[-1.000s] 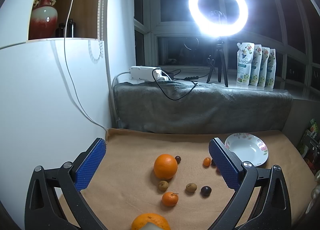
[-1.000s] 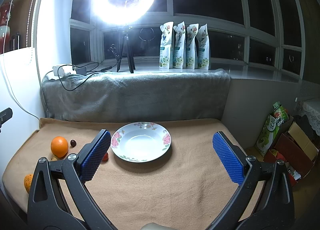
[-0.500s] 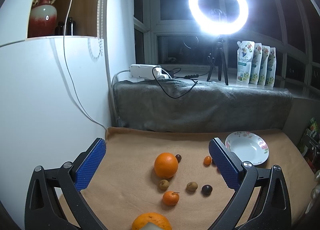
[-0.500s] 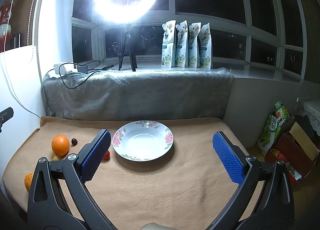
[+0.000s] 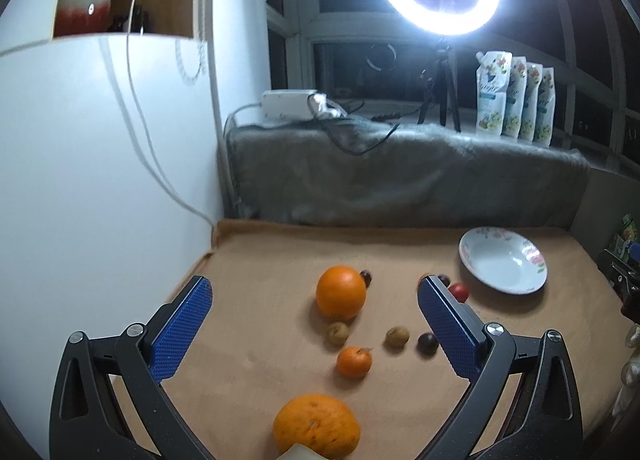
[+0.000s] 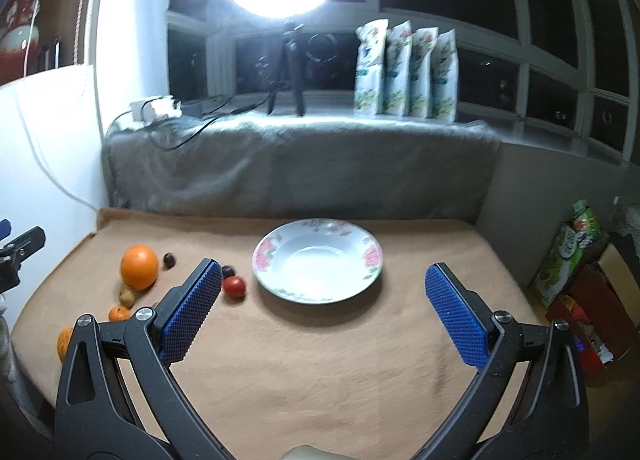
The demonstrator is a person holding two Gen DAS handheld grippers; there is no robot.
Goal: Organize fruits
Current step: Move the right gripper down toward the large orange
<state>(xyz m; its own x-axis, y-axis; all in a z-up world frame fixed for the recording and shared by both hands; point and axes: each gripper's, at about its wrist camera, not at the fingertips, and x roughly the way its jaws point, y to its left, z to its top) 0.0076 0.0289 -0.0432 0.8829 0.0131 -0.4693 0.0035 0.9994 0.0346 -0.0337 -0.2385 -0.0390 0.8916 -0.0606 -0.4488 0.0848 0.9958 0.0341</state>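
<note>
Fruit lies scattered on a tan cloth. A big orange [image 5: 341, 291] sits mid-table, also seen at far left as the big orange [image 6: 139, 266] in the right wrist view. A second orange [image 5: 316, 425] lies nearest the left camera. Between them are a small tangerine [image 5: 353, 361], two brownish small fruits [image 5: 337, 333], dark plums [image 5: 427, 342] and a red fruit [image 6: 234, 286]. The white floral plate [image 6: 318, 256] holds nothing. My left gripper [image 5: 314, 320] hangs open above the fruit. My right gripper [image 6: 324, 308] stands open just short of the plate.
A white cabinet wall [image 5: 92, 180] bounds the left side. Behind runs a grey-blanketed ledge [image 6: 300, 164] with a ring light on a tripod [image 6: 288, 72], cables, a power strip and several pouches [image 6: 404, 68]. Boxes and bags [image 6: 580, 260] stand beyond the right edge.
Both grippers have tilted or dropped slightly toward the table, so fruit and plate sit higher and nearer in view. Both stay open and nothing was taken hold of.
</note>
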